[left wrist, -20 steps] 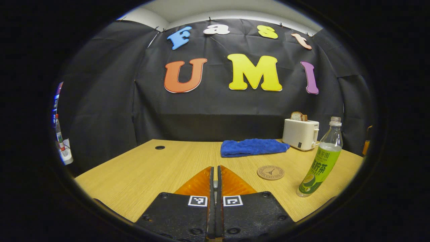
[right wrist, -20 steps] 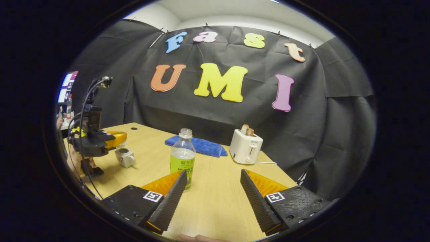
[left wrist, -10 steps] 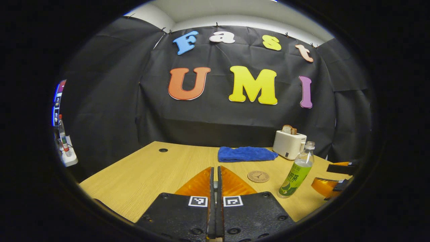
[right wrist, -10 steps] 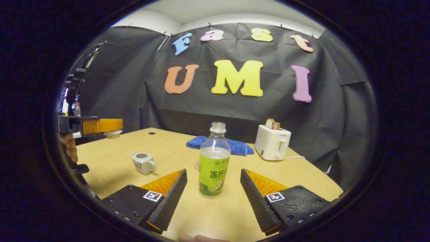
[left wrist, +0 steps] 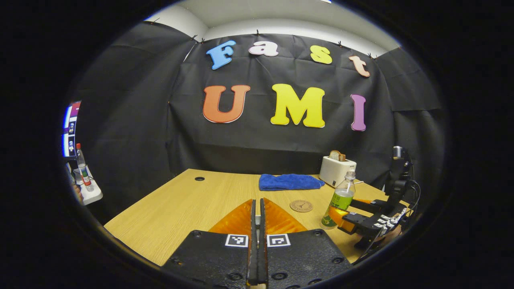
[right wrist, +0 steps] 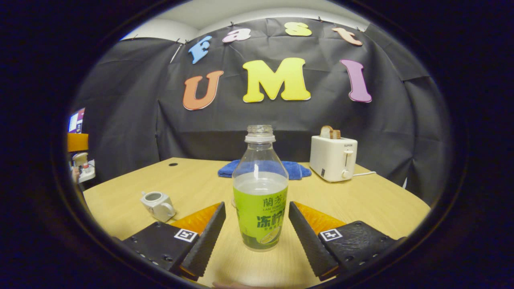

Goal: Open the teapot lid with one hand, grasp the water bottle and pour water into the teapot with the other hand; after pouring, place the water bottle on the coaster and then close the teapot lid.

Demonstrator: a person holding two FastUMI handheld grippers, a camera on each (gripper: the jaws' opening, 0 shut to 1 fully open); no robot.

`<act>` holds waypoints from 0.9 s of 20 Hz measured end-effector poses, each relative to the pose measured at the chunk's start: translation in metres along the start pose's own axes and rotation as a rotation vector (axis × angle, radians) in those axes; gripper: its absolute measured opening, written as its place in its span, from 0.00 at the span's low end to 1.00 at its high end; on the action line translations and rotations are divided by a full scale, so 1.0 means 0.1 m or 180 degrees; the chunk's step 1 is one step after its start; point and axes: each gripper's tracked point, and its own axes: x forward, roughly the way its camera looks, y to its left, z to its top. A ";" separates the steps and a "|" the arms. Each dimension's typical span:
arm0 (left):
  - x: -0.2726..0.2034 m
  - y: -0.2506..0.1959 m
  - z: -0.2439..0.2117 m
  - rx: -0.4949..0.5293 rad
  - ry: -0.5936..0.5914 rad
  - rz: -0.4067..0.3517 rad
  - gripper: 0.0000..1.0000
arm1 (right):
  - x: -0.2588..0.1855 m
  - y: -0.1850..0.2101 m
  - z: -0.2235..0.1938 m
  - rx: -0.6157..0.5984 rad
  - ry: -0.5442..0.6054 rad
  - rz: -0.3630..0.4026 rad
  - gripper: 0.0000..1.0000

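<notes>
Right gripper (right wrist: 257,230) has closed in on the bottle (right wrist: 260,192) since half a second ago: bottle now sits between its two spread fingers, bigger and centred in the right gripper view, jaws wide, no clear contact on either side. Ribbed inner faces on both fingers (right wrist: 209,237). Bottle is clear plastic, round, narrow neck, cap off, pale liquid to about mid-height, green label wrapped round the lower half, standing upright on the table (right wrist: 361,200). Table is light wood grain with a small round hole near the far left edge. Teapot (right wrist: 158,204) is small, white, ceramic-looking, lid off, top open, on the table left of the bottle; it was farther from the right gripper's left finger earlier. Left gripper (left wrist: 257,218) is clenched, fingers pressed flat together with only a thin slit between; whether the lid is pinched there cannot be told from the left gripper view. In the right gripper view the left gripper shows at the far left edge with a small pale piece, likely the lid (right wrist: 80,157), under its tip; it sat lower and more in-frame before. Left gripper view now has the right gripper at right, straddling the bottle, where earlier just its tips peeked in. Coaster (left wrist: 301,206) is a flat round brown disc, just left of the bottle. Blue towel (left wrist: 290,182), fuzzy, folded, at the far edge. White boxy toaster (right wrist: 332,157) with bread slices sticking up, right of the towel.
</notes>
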 end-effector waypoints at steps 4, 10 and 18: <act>-0.05 0.10 0.06 0.0134 -0.0021 -0.0025 0.03 | 0.14 -0.01 0.00 -0.0005 0.0014 -0.0149 0.78; -0.11 0.25 0.11 0.0076 -0.0007 -0.0099 0.03 | 0.07 0.37 0.11 -0.0331 0.0092 -0.0022 0.72; -0.25 0.61 0.21 0.0062 -0.0061 0.0043 0.03 | 0.11 0.49 0.32 -0.1828 0.0167 -0.0706 0.71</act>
